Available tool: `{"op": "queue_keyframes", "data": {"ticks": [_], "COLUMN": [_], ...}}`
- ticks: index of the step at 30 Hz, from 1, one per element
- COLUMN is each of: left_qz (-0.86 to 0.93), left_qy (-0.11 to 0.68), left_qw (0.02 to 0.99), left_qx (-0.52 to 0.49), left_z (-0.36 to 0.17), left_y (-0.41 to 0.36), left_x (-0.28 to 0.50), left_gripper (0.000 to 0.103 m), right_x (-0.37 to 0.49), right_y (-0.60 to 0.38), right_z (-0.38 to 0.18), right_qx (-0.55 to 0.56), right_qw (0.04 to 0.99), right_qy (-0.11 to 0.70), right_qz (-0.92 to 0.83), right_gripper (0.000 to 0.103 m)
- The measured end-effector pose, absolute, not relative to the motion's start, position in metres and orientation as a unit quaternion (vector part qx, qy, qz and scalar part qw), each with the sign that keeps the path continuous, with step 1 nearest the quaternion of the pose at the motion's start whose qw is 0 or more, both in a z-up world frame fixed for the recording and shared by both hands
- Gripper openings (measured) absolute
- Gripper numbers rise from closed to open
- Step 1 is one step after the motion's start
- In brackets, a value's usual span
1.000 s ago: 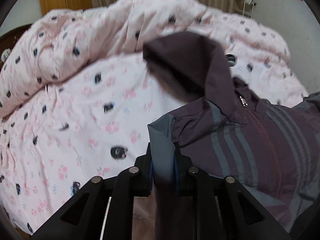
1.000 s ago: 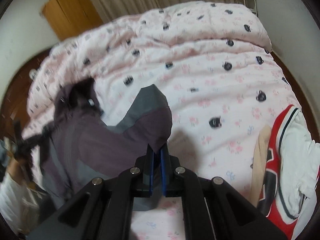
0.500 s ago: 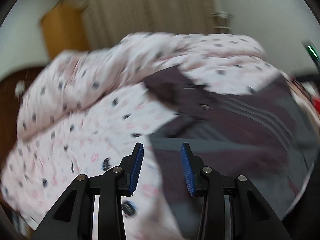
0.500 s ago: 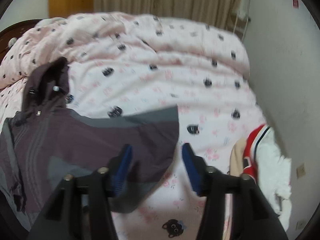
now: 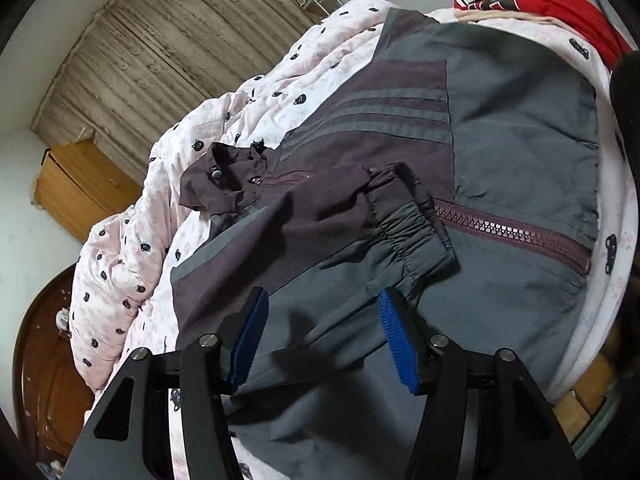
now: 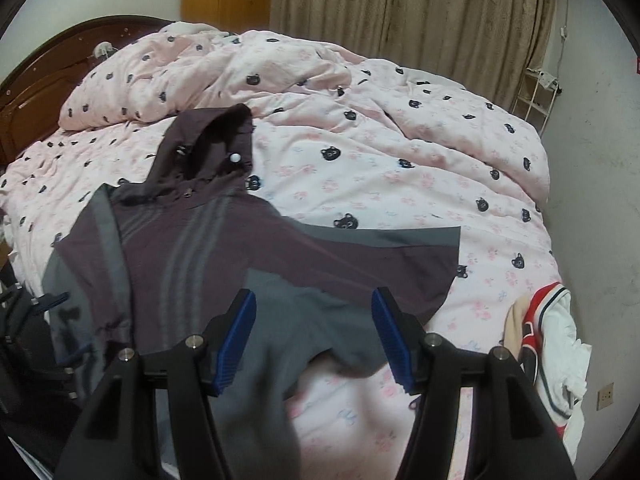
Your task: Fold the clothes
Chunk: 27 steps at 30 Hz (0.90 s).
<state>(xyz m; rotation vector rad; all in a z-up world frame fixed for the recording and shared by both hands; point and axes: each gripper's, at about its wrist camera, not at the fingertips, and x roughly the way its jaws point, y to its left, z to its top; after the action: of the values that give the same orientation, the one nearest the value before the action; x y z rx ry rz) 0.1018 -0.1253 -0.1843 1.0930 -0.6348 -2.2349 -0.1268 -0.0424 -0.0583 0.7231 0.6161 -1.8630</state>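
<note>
A purple and grey hooded jacket (image 5: pixel 500 128) lies spread on the pink quilt, front up, zip closed. One sleeve with an elastic cuff (image 5: pixel 404 236) is folded across its chest. My left gripper (image 5: pixel 322 340) hovers just above that sleeve, its jaws opening, blue pads clear of the cloth. In the right wrist view the jacket (image 6: pixel 192 256) lies with its hood (image 6: pixel 208 136) toward the headboard and the other sleeve folded over. My right gripper (image 6: pixel 312 338) stands open above the grey sleeve, nothing pinched.
The pink bear-print quilt (image 6: pixel 380 152) covers the bed. A red and white garment pile (image 6: pixel 548 340) lies at the bed's right edge, also seen as red cloth (image 5: pixel 568 8). A dark wooden headboard (image 6: pixel 36 80), a wooden cabinet (image 5: pixel 80 184) and curtains stand behind.
Both grippers let go of the jacket sleeves they held a second ago and opened. The sleeves now lie folded on the jacket. The left view has rolled strongly.
</note>
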Motion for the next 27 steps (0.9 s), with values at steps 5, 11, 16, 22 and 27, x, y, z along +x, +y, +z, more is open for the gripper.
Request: {"op": "queue_keyframes", "data": {"ticks": [5, 11, 16, 22, 27], "left_qz": [-0.846, -0.86, -0.852, -0.873, -0.899], "left_qy": [-0.219, -0.245, -0.25, -0.196, -0.089], "left_qw": [0.265, 0.216, 0.218, 0.208, 0.208], "left_qx": [0.407, 0.392, 0.404, 0.395, 0.374], "left_z": [-0.182, -0.185, -0.203, -0.192, -0.169], "left_y": [-0.127, -0.094, -0.097, -0.114, -0.146], "left_x": [0.103, 0.116, 0.103, 0.1, 0.113], "left_gripper": [0.054, 0.054, 0.054, 0.025, 0.009], "right_x": [-0.118, -0.111, -0.1, -0.092, -0.091], "right_y": [-0.035, -0.031, -0.034, -0.036, -0.035], "right_z": [-0.065, -0.077, -0.086, -0.089, -0.091], "right_qx": [0.306, 0.32, 0.329, 0.33, 0.335], "right_qw": [0.507, 0.513, 0.521, 0.529, 0.529], "right_qy": [0.256, 0.254, 0.258, 0.261, 0.262], "right_qz": [-0.764, -0.755, -0.744, -0.737, -0.734], "right_gripper": [0.062, 0.062, 0.062, 0.062, 0.062]}}
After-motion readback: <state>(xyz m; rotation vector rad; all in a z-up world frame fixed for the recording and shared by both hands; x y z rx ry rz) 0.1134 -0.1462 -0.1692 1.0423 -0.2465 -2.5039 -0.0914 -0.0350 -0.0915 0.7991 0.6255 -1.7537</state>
